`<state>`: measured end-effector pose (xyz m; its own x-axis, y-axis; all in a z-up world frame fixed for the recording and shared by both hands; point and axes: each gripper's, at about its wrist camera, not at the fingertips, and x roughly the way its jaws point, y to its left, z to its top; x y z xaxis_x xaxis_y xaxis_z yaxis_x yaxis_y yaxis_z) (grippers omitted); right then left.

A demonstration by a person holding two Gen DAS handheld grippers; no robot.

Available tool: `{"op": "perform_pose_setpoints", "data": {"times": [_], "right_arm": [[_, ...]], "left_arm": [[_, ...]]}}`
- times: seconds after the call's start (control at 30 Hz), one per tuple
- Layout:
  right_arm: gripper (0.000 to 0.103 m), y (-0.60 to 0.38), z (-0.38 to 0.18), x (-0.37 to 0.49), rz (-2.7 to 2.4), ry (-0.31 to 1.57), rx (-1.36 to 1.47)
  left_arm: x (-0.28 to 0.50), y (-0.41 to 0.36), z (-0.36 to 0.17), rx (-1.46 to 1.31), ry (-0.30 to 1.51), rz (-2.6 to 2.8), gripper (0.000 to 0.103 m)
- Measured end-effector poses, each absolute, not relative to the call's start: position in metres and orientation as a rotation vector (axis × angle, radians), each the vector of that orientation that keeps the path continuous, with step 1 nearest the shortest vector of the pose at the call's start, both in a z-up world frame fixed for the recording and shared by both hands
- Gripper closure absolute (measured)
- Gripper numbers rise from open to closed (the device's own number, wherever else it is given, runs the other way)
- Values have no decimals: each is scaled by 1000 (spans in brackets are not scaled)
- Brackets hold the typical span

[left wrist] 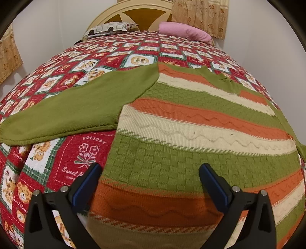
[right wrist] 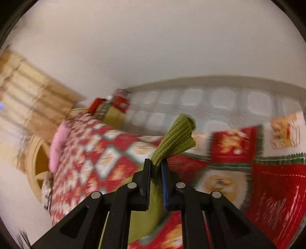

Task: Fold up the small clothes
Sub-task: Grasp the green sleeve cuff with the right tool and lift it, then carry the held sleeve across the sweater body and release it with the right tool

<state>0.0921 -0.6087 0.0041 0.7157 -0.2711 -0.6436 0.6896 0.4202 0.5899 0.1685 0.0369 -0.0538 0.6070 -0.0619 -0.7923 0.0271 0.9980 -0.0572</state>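
A: Left wrist view. We see the left gripper [left wrist: 150, 173] low in the frame, its two black fingers with blue pads [left wrist: 215, 184] standing wide apart and pinching nothing. Where does the garment lie?

B: The knitted sweater with green, cream and orange stripes [left wrist: 191, 134] lies spread flat on the red patchwork bedspread printed with bears and flowers [left wrist: 63, 168]. Its striped body fills the space between and beyond the fingers. One plain green sleeve [left wrist: 76, 109] stretches away to the left across the bedspread. At the head of the bed we note a pink pillow [left wrist: 185, 31] and a cream headboard [left wrist: 132, 9].

A: Right wrist view, much blurred. How do we read the right gripper [right wrist: 156, 164]?

B: Its jaws are drawn together and clamped on a bunch of ribbed green knit cuff [right wrist: 175, 138]. The cuff fans out past the fingertips, raised off the bedspread, while more green knit trails back between the fingers towards the camera. The bedspread lies behind and below.
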Motion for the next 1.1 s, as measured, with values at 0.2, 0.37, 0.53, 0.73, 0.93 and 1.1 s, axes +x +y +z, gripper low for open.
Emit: {"op": "perform_pose_setpoints", "data": {"times": [0.2,0.37,0.53,0.73,0.93,1.1], "right_arm": [[94,-512,68,149,-372,495,834],[98,-401,85,201,-143,558,729],[99,-336,83,234,-106,609,601],[24,-360,81,220,-243,632,330],[10,-402,23,214,-268,769,167],[44,-404,-27,232,-262,892,40]], "left_arm": [[168,40,-53,-61,910,-63,0],[167,43,-52,-80,904,-75,0],[167,46,-52,-100,898,-86,0],[166,47,-52,-111,898,-93,0],[167,47,-53,-104,899,-90,0],[168,44,-54,-78,906,-76,0]]}}
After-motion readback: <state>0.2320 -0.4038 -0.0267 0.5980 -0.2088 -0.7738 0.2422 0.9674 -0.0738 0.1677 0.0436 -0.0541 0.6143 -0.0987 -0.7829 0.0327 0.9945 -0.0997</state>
